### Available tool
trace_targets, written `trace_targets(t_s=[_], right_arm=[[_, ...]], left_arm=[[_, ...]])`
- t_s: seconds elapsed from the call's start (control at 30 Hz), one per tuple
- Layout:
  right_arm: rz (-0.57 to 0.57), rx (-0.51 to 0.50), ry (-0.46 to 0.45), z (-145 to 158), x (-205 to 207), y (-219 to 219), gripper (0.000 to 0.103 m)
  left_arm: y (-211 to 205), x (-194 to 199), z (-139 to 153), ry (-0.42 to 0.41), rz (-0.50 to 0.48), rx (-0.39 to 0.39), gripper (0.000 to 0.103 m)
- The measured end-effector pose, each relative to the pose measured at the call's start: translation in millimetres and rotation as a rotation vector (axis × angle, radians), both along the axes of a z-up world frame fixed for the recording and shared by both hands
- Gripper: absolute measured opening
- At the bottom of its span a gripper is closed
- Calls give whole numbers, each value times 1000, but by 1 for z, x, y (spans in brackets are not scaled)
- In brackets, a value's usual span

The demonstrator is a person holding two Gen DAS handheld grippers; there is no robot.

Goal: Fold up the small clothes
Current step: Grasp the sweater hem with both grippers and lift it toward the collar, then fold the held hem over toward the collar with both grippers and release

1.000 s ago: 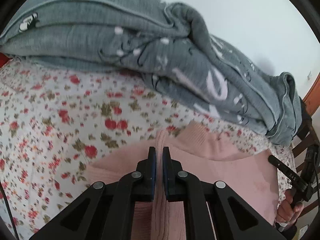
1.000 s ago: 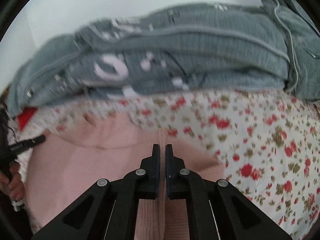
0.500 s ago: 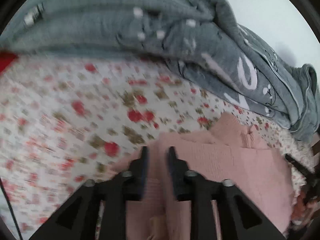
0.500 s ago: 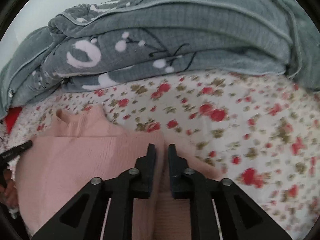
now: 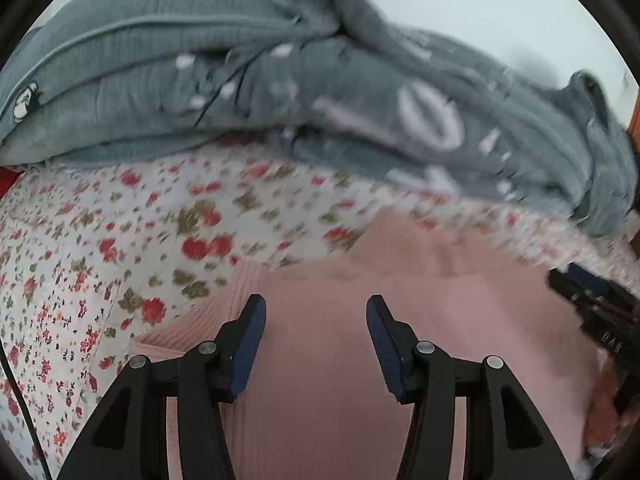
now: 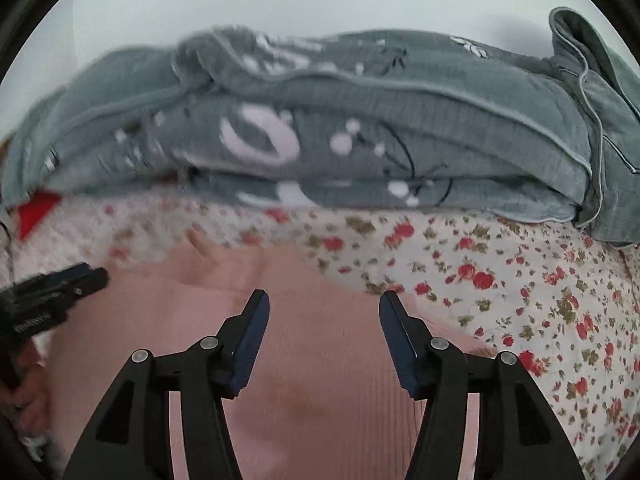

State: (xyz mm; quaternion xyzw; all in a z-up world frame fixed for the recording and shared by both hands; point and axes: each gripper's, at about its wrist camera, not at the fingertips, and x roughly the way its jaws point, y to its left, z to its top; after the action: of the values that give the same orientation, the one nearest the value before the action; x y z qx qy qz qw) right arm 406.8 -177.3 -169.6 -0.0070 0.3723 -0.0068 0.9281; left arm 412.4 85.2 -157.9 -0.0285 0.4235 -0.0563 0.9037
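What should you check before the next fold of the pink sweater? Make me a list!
1. Left tongs let go of the sweater: ok, jaws opening, no cloth pinched between them.
2. Right tongs let go: ok, jaws opening, nothing pinched.
3. Sweater lies flat on the flowery sheet: ok where visible; the near part is hidden by the tongs.
4. Grey blanket is clear of the sweater: ok, a strip of sheet lies between them.
5. Sweater edges line up evenly: cannot tell, the pictures are blurred.
6. Sweater is clean: cannot tell, there is a faint darker patch near the right tongs.
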Motion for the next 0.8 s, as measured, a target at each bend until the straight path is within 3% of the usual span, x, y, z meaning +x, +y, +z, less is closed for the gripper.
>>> trace_targets(t_s=[0.07, 0.13, 0.23, 0.4, 0.6, 0.8], right_arm=[[-19, 25, 54, -16, 9, -10, 51], [-70, 127, 129, -29, 20, -31, 45], [-94, 193, 103, -30, 17, -42, 39], [-92, 124, 100, -33, 19, -30, 39], [-86, 153, 99, -34, 20, -34, 42], [-64, 130, 107, -36, 24, -27, 51]], left_arm=[[9, 0, -11, -7, 0, -21, 50], [14, -3, -15, -23, -1, -60, 50], [14, -2, -20, -21, -4, -70, 51], [16, 0, -23, -16, -5, -89, 51], [17, -1, -24, -15, -5, -96, 51], [16, 1, -24, -13, -6, -105, 51]])
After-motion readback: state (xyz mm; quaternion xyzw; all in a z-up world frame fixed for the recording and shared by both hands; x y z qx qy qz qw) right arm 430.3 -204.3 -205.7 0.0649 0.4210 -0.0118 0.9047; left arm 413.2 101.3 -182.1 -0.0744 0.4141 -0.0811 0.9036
